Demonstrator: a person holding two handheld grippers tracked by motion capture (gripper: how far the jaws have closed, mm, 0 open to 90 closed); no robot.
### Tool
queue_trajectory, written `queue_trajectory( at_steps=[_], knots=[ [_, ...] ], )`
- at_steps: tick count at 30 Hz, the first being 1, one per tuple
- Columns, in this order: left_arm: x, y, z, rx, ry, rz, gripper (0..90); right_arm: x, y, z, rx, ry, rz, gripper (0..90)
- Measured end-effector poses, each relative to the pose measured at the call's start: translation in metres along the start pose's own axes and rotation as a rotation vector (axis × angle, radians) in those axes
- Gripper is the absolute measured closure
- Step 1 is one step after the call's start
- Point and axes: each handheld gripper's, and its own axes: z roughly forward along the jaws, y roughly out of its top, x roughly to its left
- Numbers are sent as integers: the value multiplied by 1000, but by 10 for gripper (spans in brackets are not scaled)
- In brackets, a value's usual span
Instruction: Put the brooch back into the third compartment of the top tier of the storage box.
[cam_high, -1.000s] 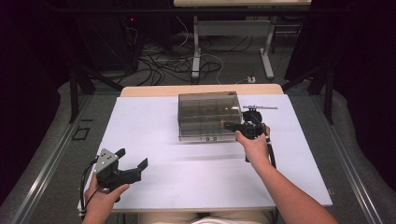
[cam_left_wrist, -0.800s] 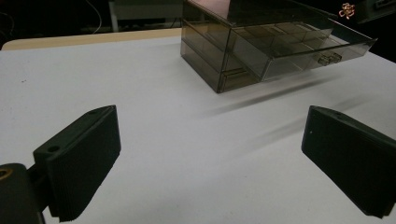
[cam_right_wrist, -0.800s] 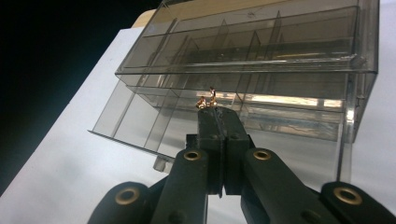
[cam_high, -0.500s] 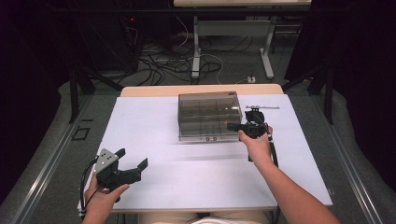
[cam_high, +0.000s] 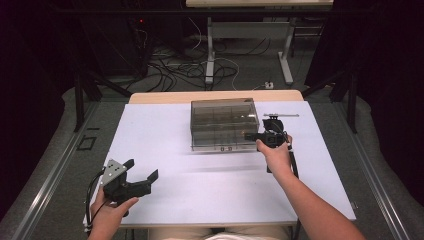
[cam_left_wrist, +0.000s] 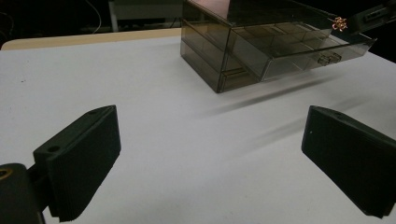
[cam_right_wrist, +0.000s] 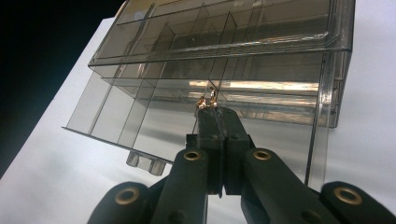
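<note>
A smoky clear drawer box (cam_high: 223, 122) stands at the back middle of the white table. Its upper drawer (cam_right_wrist: 121, 116) is pulled out, with empty dividers showing. My right gripper (cam_right_wrist: 215, 114) is shut on a small gold trinket (cam_right_wrist: 207, 101) and holds it just above the open drawer's compartments. In the high view the right gripper (cam_high: 248, 135) points left at the box's front right corner. My left gripper (cam_high: 142, 168) rests near the front left edge, far from the box. It is open, with bare table between its pads (cam_left_wrist: 84, 158). The trinket (cam_left_wrist: 339, 23) also shows over the drawer (cam_left_wrist: 303, 51).
A thin metal rod (cam_high: 281, 115) lies on the table just behind my right hand. The white table top (cam_high: 200, 175) is broad between the two grippers. A wooden strip (cam_high: 215, 96) borders the far edge, and cables lie on the floor beyond.
My right gripper has drifted slightly to the right along the drawer's front with the trinket still held. The left gripper has not moved.
</note>
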Motion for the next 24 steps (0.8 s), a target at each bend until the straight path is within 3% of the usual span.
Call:
queue_trajectory(
  at_steps=[18, 24],
  knots=[
    [1, 0, 0, 1, 3, -8, 47, -1, 0, 1, 3, -12, 1, 893],
    [2, 0, 0, 0, 3, -15, 46, -2, 1, 1, -5, -12, 13, 811]
  ],
)
